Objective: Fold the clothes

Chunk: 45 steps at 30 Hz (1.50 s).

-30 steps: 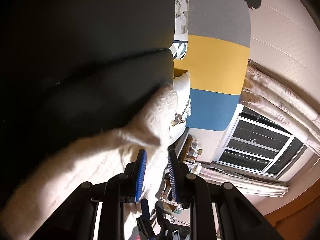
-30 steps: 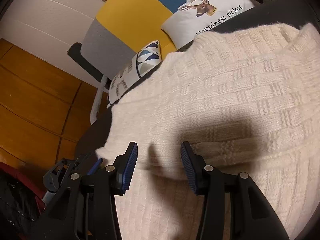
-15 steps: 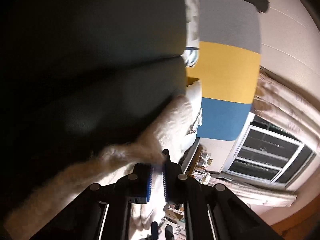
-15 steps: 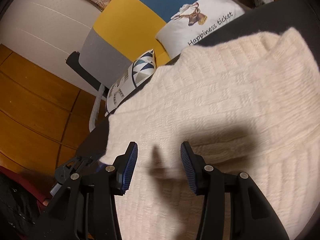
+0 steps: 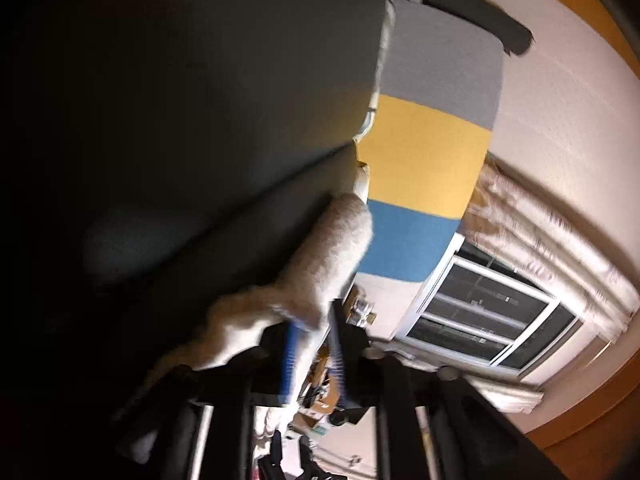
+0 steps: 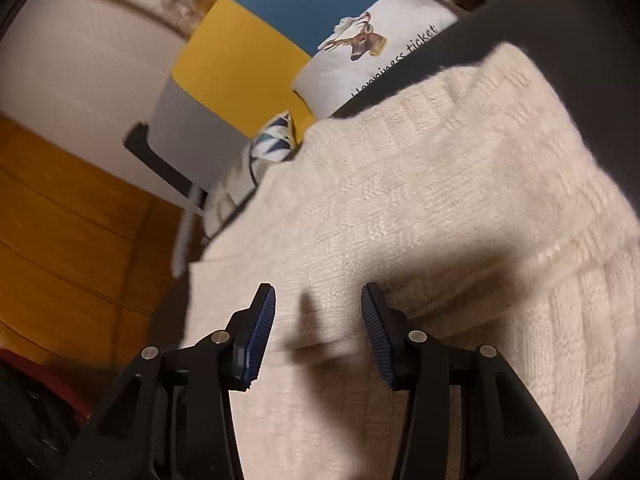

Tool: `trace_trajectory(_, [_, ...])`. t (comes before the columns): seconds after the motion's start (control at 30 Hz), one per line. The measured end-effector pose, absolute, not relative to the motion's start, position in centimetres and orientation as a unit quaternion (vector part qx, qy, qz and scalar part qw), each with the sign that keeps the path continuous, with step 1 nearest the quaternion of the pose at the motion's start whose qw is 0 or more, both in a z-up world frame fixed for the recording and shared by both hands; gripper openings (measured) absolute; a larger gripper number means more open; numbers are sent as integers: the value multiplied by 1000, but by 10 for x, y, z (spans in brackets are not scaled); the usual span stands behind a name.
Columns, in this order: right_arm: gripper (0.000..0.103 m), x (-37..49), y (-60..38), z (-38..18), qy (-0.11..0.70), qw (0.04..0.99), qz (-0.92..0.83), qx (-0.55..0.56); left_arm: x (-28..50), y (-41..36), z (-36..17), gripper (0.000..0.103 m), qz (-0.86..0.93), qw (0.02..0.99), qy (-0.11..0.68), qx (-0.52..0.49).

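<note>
Biggest risk here looks like the knit slipping out of the left gripper (image 5: 314, 344): it only seems to have a thin pinch of the cream sweater (image 6: 440, 220), and that fuzzy, stretchy fabric could pull free or just stretch instead of carrying over, so the fold would land crooked. The left view is also pretty blurred, so a quick swing could drag the rest of the garment along the dark sofa seat (image 5: 180, 120) and bunch it up. Second worry is the right gripper (image 6: 318, 332) coming down and grabbing more than one layer, since a folded edge of the sweater already lies right under it and there's a shadow hiding where that edge ends. As for the fingers: the left ones are pulled in close with a bit of sweater running between the blue pads (image 5: 289, 356), so it reads as clamped on the knit, with that piece lifted off the seat. The right ones are spread wide, holding nothing, hovering just above the sweater with fabric showing in the gap; hard to say if the tips brush it. The sweater itself lies spread over the sofa seat, in front of the deer cushion (image 6: 372, 56).
</note>
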State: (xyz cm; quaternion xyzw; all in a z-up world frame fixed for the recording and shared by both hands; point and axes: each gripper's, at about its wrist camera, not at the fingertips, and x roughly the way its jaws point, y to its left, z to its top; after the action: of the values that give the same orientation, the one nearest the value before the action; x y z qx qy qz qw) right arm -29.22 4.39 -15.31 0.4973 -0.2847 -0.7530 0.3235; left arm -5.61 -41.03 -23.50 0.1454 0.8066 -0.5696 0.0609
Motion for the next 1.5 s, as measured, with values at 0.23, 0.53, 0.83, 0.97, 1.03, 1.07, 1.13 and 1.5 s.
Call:
trace_trajectory(0.23, [49, -300, 101, -160, -363, 295, -742, 479, -70, -406, -221, 20, -591, 101, 779, 183])
trace_trajectory(0.53, [48, -314, 160, -169, -413, 245, -744, 464, -69, -409, -214, 6, -634, 105, 745, 179])
trace_trajectory(0.83, [8, -327, 117, -169, -355, 265, -758, 479, -59, -415, -228, 5, -622, 55, 770, 131])
trace_trajectory(0.97, [9, -310, 92, -129, -315, 326, -777, 436, -45, -423, -238, 5, -616, 55, 778, 113])
trace_trajectory(1.03, [9, -305, 83, -118, -291, 336, -784, 432, -40, -424, -242, 5, -615, 62, 777, 120])
trace_trajectory(1.07, [9, -308, 82, -125, -286, 326, -783, 445, -38, -424, -244, 5, -614, 63, 777, 122])
trace_trajectory(1.13, [9, -312, 82, -138, -287, 308, -779, 465, -34, -424, -245, 9, -601, 57, 788, 118])
trace_trajectory(1.5, [9, -316, 82, -162, -305, 296, -761, 490, -52, -414, -229, 3, -610, 103, 769, 164])
